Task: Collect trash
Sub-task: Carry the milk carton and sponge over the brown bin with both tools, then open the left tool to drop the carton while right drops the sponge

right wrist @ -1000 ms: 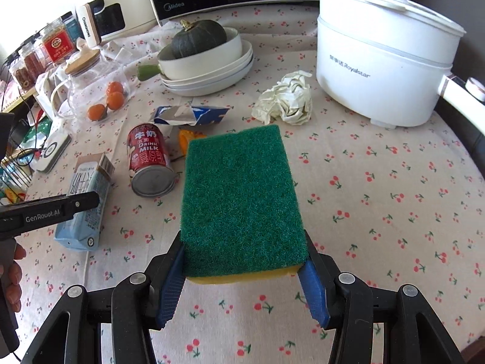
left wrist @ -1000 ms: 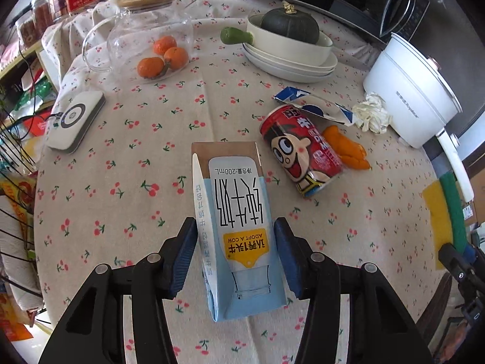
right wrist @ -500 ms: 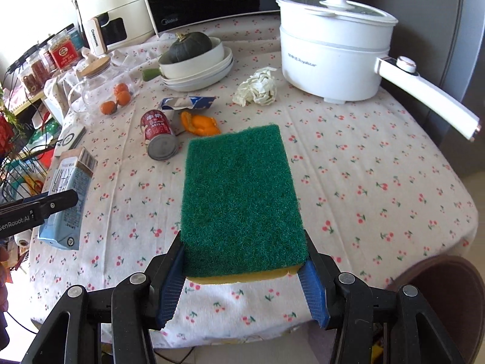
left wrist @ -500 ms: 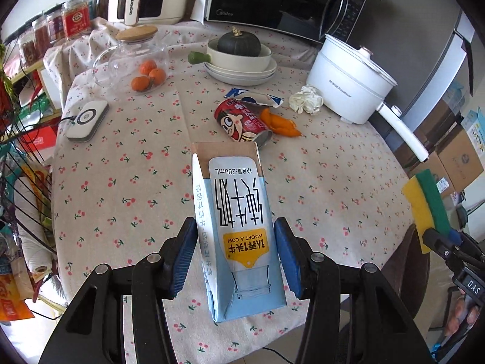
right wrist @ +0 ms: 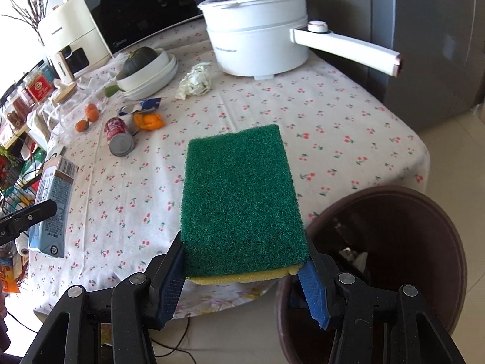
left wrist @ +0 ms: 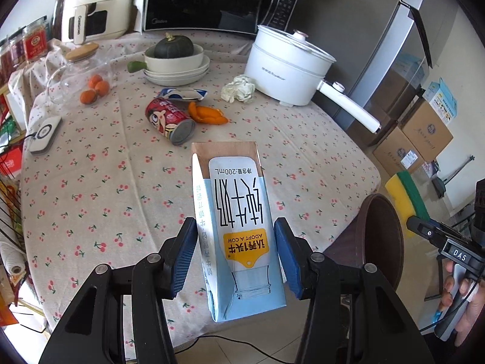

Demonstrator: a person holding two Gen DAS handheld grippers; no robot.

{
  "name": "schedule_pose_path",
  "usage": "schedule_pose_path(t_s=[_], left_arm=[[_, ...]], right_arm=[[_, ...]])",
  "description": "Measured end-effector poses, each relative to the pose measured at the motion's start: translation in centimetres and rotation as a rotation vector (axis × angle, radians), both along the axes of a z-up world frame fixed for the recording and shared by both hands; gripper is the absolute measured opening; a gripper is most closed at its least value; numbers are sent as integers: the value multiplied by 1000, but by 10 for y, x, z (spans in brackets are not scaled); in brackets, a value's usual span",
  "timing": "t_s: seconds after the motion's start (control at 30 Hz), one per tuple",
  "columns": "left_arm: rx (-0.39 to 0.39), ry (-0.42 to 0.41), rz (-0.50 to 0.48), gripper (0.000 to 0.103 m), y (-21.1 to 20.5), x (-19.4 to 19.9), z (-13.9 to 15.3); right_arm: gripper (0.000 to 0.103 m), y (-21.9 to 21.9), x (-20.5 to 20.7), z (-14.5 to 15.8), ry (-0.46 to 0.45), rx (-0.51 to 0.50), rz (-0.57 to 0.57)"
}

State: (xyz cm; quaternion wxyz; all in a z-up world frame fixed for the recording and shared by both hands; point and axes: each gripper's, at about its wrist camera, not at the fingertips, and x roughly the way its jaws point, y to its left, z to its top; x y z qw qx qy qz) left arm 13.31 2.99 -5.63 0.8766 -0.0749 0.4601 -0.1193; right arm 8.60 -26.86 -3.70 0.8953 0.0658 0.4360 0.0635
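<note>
My left gripper is shut on a blue and white milk carton and holds it in the air off the table's front edge. My right gripper is shut on a green and yellow sponge. A dark brown trash bin stands on the floor by the table, right of the sponge; it also shows in the left wrist view. On the table lie a red drink can, orange peel, a blue wrapper and crumpled paper.
A white electric pot with a long handle stands at the back right. Stacked bowls hold a dark squash. A glass jar with oranges lies at the left. A microwave is behind. Cardboard boxes stand on the floor.
Both grippers have pulled back and up from the table with their loads. The table now looks farther away, and the trash bin has come into view below the right gripper.
</note>
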Motion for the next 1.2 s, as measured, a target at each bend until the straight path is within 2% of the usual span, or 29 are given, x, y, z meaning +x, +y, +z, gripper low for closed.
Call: schedule_pose_path(t_s=[0.3, 0.5, 0.73, 0.9, 1.1, 1.17, 1.2], left_arm=[[-6, 3, -186, 55, -93, -9, -7], [-45, 34, -304, 55, -162, -12, -21], [-49, 27, -454, 55, -238, -24, -36], [-17, 27, -498, 55, -264, -25, -50], [-17, 46, -522, 57, -267, -17, -56], [-3, 33, -504, 66, -264, -16, -52], [6, 23, -492, 81, -262, -15, -49]], right_arm=[[59, -78, -32, -21, 49, -36, -106], [59, -130, -53, -38, 97, -42, -182], [60, -167, -69, -49, 136, -29, -235], [60, -180, -74, -48, 134, -19, -246], [60, -183, -74, -48, 136, -15, -250], [60, -183, -74, -48, 136, -13, -248], [60, -183, -74, -48, 135, -14, -246]])
